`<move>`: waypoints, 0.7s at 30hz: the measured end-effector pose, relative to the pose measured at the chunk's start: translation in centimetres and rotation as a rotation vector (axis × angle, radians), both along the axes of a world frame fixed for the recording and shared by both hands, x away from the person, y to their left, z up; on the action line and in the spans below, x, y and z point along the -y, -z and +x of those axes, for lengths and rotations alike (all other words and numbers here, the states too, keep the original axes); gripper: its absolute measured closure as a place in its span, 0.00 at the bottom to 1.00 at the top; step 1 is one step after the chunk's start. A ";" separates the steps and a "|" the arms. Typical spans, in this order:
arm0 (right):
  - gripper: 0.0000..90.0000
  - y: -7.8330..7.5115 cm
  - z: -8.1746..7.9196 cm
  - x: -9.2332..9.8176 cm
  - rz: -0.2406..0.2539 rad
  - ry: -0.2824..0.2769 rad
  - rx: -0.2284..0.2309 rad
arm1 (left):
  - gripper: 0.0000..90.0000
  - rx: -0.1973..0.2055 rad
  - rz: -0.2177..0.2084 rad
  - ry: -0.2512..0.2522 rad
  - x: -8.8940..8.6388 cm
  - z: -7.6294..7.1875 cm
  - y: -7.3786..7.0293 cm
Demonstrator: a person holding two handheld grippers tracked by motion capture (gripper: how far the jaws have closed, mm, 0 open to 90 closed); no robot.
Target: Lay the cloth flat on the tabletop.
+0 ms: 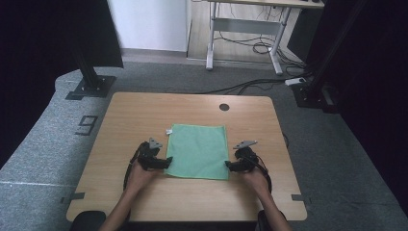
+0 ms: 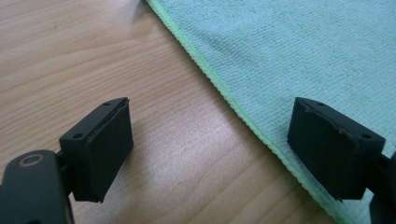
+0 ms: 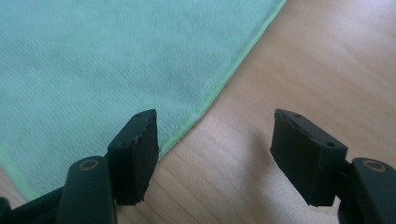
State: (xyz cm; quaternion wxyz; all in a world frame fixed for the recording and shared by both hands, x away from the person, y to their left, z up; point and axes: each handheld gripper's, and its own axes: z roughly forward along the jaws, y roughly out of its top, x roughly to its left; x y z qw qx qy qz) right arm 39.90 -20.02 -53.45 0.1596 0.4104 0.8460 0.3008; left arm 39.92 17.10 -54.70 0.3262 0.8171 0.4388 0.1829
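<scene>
Cloth (image 2: 299,51) runs off the top and right of the left gripper view; the tag (image 1: 169,131) at its upper left corner is too small to read.

right gripper (image 3: 212,156) – jaws apart | green cloth (image 3: 93,70) edge between – wooden table (image 3: 327,60)

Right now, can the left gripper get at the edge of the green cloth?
Probably yes. The left gripper is open and straddles the cloth edge on the table, with nothing in between.

Wood table (image 1: 144,115) w/ round hole (image 1: 224,107); desk frame (image 1: 245,29) & cables (image 1: 250,86) behind.
</scene>
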 end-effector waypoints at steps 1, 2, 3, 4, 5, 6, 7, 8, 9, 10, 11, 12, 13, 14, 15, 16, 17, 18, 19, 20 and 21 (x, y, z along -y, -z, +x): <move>0.34 0.3 0.0 0.0 -0.004 0.003 0.000 | 0.15 0.006 0.006 -0.001 0.0 -0.1 0.0; 0.34 0.4 0.0 0.1 0.014 0.010 0.000 | 0.15 0.009 0.010 -0.001 0.0 -0.1 0.0; 0.34 0.5 0.1 0.2 0.027 0.018 -0.005 | 0.15 0.009 0.012 -0.002 0.0 0.0 0.0; 0.34 0.5 0.2 0.3 0.033 0.023 -0.003 | 0.15 0.007 0.009 -0.004 0.0 0.0 0.0; 0.34 0.6 0.3 0.3 0.034 0.024 -0.001 | 0.15 0.006 0.007 -0.004 -0.1 0.1 0.0; 0.34 0.6 0.4 0.3 0.036 0.025 0.001 | 0.15 0.005 0.004 -0.005 -0.1 0.1 0.0; 0.34 0.6 0.5 0.3 0.042 0.027 -0.002 | 0.15 0.004 0.001 -0.007 -0.2 0.1 0.0; 0.33 0.7 0.5 0.4 0.046 0.027 -0.005 | 0.15 0.004 0.003 -0.007 -0.3 0.2 0.0; 0.33 0.7 0.6 0.4 0.051 0.029 -0.007 | 0.15 0.007 0.005 -0.005 -0.3 0.2 0.0; 0.33 0.7 0.5 0.4 0.051 0.028 -0.005 | 0.15 0.012 0.008 -0.001 -0.2 0.1 0.0; 0.34 0.7 0.5 0.4 0.049 0.027 -0.002 | 0.15 0.018 0.013 0.005 -0.2 0.0 -0.1; 0.34 0.6 0.4 0.4 0.045 0.025 0.001 | 0.15 0.022 0.014 0.010 -0.3 0.0 -0.3; 0.34 0.6 0.3 0.4 0.041 0.019 0.005 | 0.15 0.025 0.006 0.019 -0.4 -0.2 -0.5; 0.34 0.4 0.2 0.5 0.044 0.011 0.011 | 0.15 0.025 -0.004 0.025 -0.5 -0.3 -0.7; 0.34 0.4 0.1 0.6 0.053 0.011 0.012 | 0.15 0.026 -0.016 0.034 -0.7 -0.5 -1.0; 0.33 0.2 0.0 0.8 0.066 0.010 0.016 | 0.15 0.028 -0.025 0.039 -0.8 -0.7 -1.3; 0.33 0.1 -0.2 1.0 0.079 0.011 0.019 | 0.15 0.027 -0.028 0.051 -1.0 -1.0 -1.6; 0.32 -0.2 -0.4 1.2 0.087 0.012 0.024 | 0.15 0.024 -0.029 0.059 -1.2 -1.2 -1.7; 0.32 -0.3 -0.5 1.4 0.092 0.013 0.027 | 0.15 0.022 -0.027 0.068 -1.3 -1.4 -1.9; 0.31 -0.4 -0.8 1.6 0.096 0.013 0.031 | 0.15 0.020 -0.022 0.077 -1.5 -1.8 -2.0; 0.29 -0.5 -1.0 1.8 0.099 0.013 0.034 | 0.15 0.017 -0.019 0.083 -1.7 -2.1 -2.1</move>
